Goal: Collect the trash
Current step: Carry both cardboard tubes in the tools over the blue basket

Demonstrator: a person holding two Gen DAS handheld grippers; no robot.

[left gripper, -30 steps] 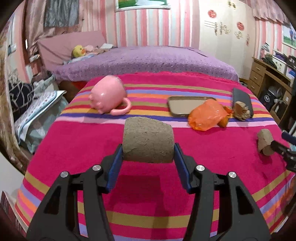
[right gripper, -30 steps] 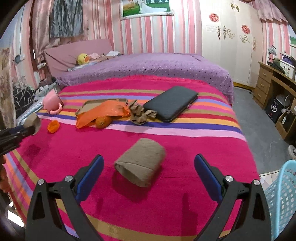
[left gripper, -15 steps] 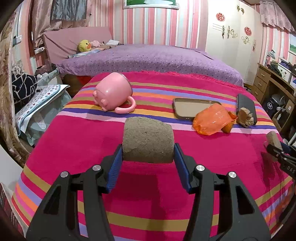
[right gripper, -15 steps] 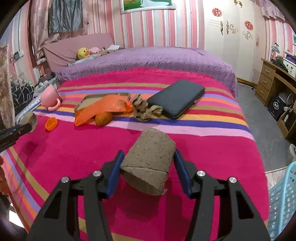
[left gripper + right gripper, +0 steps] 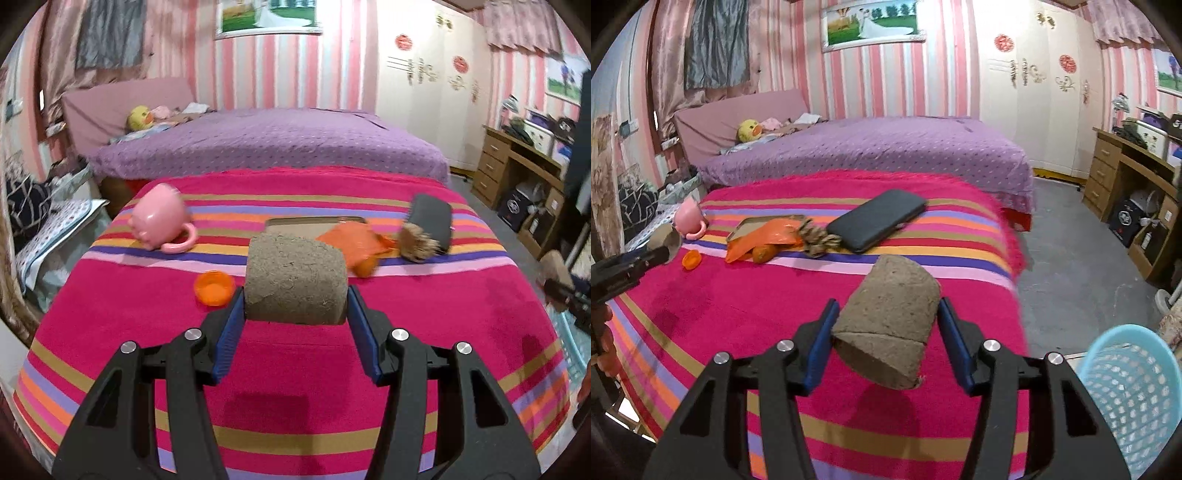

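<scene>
My left gripper (image 5: 295, 308) is shut on a brown cardboard roll (image 5: 295, 277), held crosswise above the striped bedspread (image 5: 147, 332). My right gripper (image 5: 884, 326) is shut on a second, tilted cardboard roll (image 5: 894, 306), lifted clear of the bedspread (image 5: 738, 306). Farther up the bed lie an orange plastic bag (image 5: 764, 238), an orange fruit (image 5: 764, 254), a crumpled brown paper wad (image 5: 816, 240) and an orange cap (image 5: 214, 288). A pale blue mesh basket (image 5: 1134, 391) stands on the floor at the lower right.
A pink mug (image 5: 159, 221) lies on its side at the left. A black case (image 5: 879, 219) and a flat brown tray (image 5: 314, 223) rest mid-bed. A purple bed (image 5: 868, 147) lies beyond. A wooden desk (image 5: 1126, 173) stands right across grey floor.
The right gripper closed on the roll that lay on the bedspread and lifted it. Both hands drew back and shifted right; the orange cap and blue basket came into view.
</scene>
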